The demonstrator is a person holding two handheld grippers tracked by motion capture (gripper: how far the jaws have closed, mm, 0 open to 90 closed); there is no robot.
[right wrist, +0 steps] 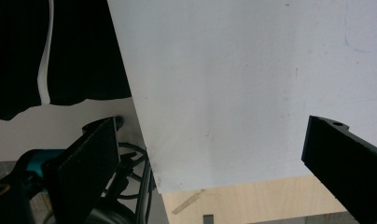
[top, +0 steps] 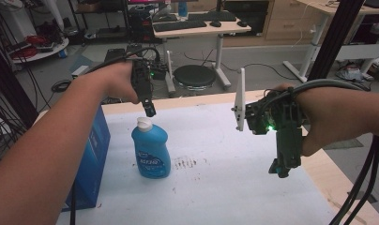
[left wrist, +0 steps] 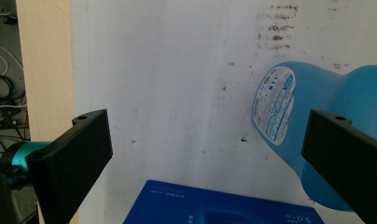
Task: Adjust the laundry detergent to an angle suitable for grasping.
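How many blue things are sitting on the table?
2. The blue bottle stands on the white sheet below the left claw. The blue box stands at the table's left edge, beside it.

Blue box close beside bottle; right side free.

A worktop, a box, and a busy room behind

A white sheet covers the wooden worktop and carries dark smudges near its middle. A blue box stands upright at the sheet's left edge. Beyond the worktop, a round black stool sits on the floor under a desk holding a keyboard. Cables trail at far left.
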